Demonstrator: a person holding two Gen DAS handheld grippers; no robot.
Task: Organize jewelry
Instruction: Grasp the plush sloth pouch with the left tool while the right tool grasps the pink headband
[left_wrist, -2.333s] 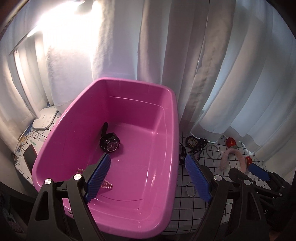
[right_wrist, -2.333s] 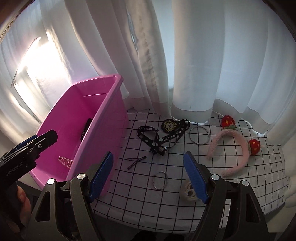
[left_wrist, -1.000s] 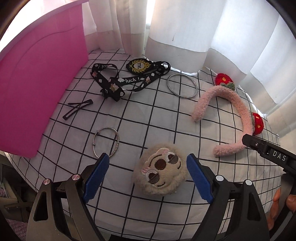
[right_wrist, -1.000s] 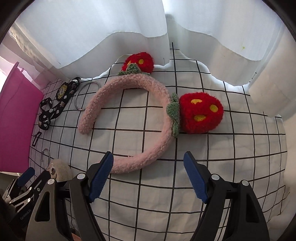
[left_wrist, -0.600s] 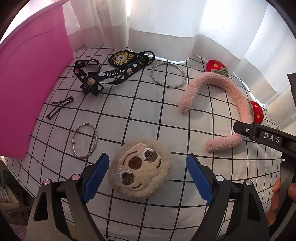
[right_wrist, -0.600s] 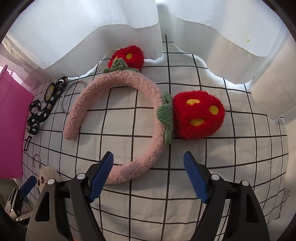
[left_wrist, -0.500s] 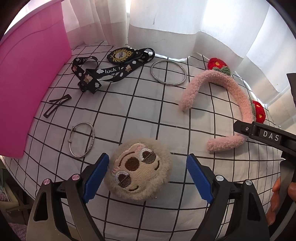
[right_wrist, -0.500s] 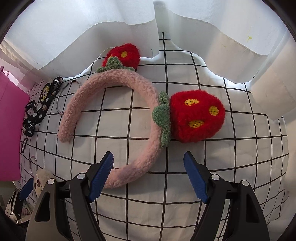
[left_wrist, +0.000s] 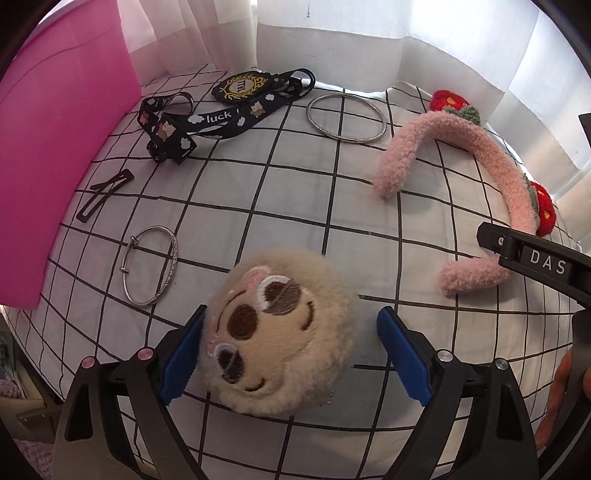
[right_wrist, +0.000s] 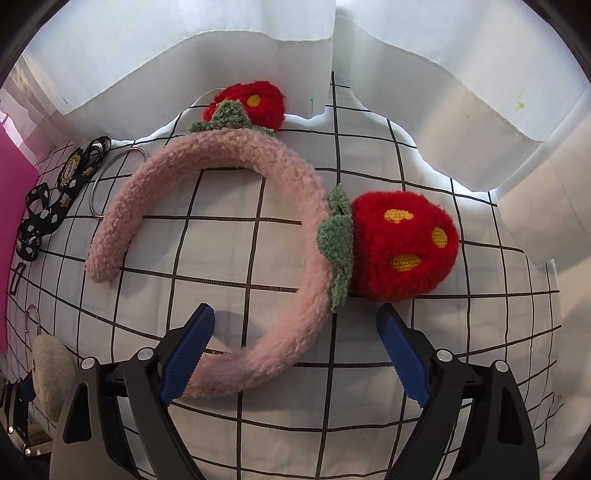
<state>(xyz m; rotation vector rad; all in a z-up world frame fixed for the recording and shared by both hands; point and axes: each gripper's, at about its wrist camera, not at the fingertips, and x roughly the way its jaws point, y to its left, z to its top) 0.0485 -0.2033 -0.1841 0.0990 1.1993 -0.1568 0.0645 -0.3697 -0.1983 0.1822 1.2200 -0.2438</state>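
Straddling the plush sloth face (left_wrist: 280, 328), the left gripper (left_wrist: 291, 343) gapes unclamped; soft fur could slip. Rightward, the right gripper (right_wrist: 295, 347), jaws opening, brackets the pink headband (right_wrist: 295, 325), whose strawberry could snag.

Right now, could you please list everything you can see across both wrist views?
plush face: 1, beige, between the left gripper's pads.
fuzzy headband: 1, pink with two red strawberries, right side; its lower end between the right gripper's pads.
large bangle: 1, silver, far middle.
small bangle: 1, silver, near left.
hair clip: 1, black, beside the bin.
lanyard: 1, black, far left.
bin: 1, pink, left.
checked cloth: 1, white, underneath.
curtain: white, behind.
left gripper: open.
right gripper: opening.
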